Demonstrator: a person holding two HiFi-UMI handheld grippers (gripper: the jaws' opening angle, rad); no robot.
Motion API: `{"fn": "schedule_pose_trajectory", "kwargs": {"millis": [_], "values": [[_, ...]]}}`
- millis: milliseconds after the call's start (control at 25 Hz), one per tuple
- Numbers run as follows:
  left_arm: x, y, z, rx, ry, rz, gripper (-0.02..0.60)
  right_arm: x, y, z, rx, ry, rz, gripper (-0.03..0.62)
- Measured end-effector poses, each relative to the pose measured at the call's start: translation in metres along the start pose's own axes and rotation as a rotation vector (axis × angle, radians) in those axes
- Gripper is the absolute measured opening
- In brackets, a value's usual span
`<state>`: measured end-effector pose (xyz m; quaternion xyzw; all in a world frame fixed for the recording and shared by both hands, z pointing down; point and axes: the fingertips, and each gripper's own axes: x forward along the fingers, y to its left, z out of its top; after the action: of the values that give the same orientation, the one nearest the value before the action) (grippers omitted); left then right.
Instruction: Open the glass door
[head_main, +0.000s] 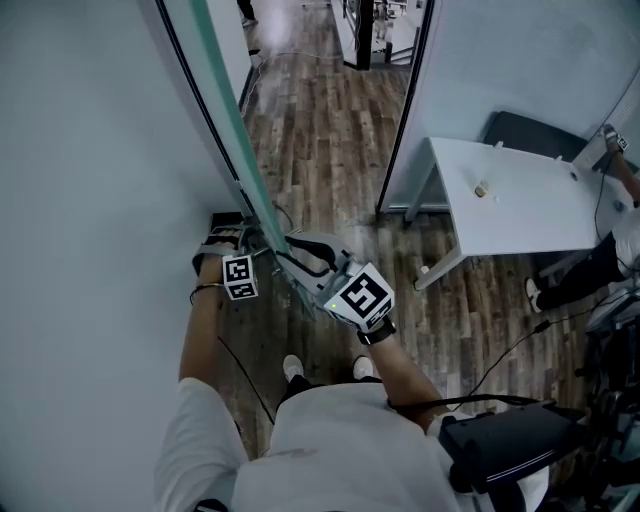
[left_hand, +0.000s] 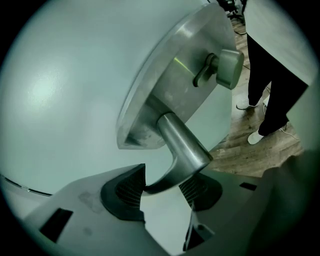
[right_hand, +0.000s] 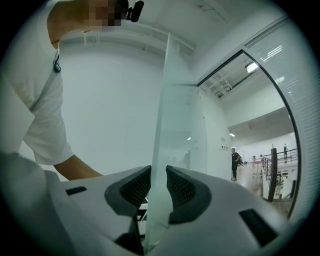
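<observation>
I pinch the glass door by its upright edge, dead ahead at twelve o'clock, in my right gripper; my left gripper gapes around the lever handle.

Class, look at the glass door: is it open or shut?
Open. In the head view the glass door stands edge-on, swung aside, and the wooden floor runs uninterrupted past it.

Open wooden floor runs between the glass door and the white table.
</observation>
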<state>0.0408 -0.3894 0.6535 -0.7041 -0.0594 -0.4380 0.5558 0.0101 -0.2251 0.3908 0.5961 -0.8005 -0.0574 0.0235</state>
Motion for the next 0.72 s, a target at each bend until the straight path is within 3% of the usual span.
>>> {"fn": "schedule_pose_trajectory", "kwargs": {"millis": [200,320,480,640,720], "values": [[-0.020,-0.011,-0.038,0.045,0.077,0.046,0.178,0.028,0.037,0.005,0.016,-0.015,0.039,0.103],[-0.040,-0.008,-0.069,-0.063,0.142,0.102,0.199,0.042,0.055,0.007,0.044,-0.028,0.050,0.106],[-0.091,0.010,-0.135,-0.448,0.189,0.269,0.198,0.066,0.070,-0.002,0.046,-0.052,0.052,0.106],[-0.163,0.010,-0.180,-0.965,0.049,0.469,0.195,0.100,0.094,-0.002,0.071,-0.049,0.088,0.115],[-0.204,0.001,-0.197,-1.164,0.007,0.600,0.159,0.114,0.111,0.000,0.062,-0.049,0.110,0.121]]}}
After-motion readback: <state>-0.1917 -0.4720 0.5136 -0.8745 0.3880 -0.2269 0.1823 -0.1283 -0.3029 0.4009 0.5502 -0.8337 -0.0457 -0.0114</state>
